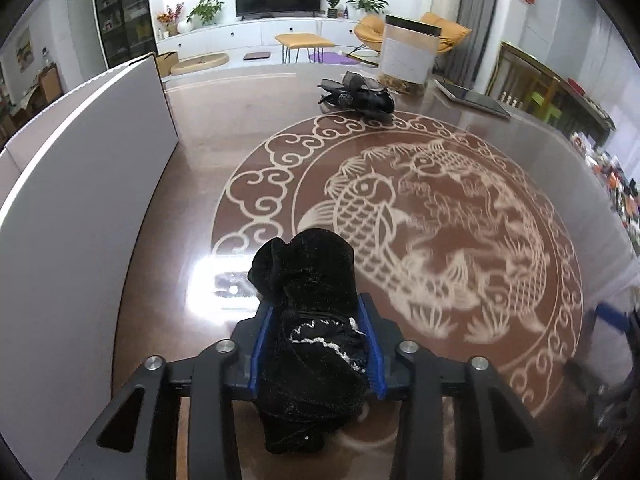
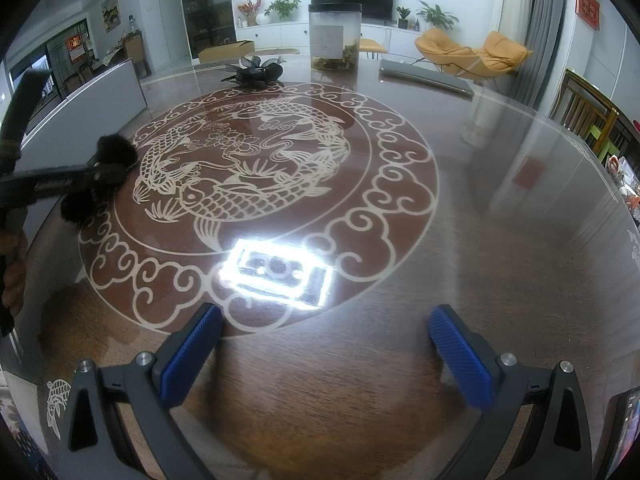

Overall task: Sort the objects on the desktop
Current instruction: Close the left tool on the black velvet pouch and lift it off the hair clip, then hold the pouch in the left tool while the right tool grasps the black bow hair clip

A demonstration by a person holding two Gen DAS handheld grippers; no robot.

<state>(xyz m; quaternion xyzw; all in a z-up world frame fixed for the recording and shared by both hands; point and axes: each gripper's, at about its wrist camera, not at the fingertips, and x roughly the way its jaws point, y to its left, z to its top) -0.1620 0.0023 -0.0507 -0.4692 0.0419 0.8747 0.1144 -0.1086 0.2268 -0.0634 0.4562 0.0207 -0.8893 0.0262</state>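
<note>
Velvet scrunchie [image 1: 308, 320], black with a thread of white trim, sits bunched between the blue pads of the left gripper [image 1: 316, 344], which clamps it from both sides and carries it clear above the glossy brown table [image 1: 208, 168] with its pale carp medallion. From the right wrist view the same gripper enters at the left edge, the dark fuzzy bundle [image 2: 110, 172] gripped at its tip and hanging off the surface. The right gripper [image 2: 324, 356] hovers low over the near wood grain, its jaws spread wide with nothing between them. Judged from this, the carry stage of the sort is under way: one item lifted, not yet set down. A second heap of black hair accessories [image 1: 356, 98] lies at the far rim of the medallion, just before a clear lidded jar [image 1: 408, 54], with a white open box [image 1: 84, 184] standing along the table's left side. The next move likely calls for steering the load over whichever spot is meant for it, the box seeming nearest, then easing the pads apart.
</note>
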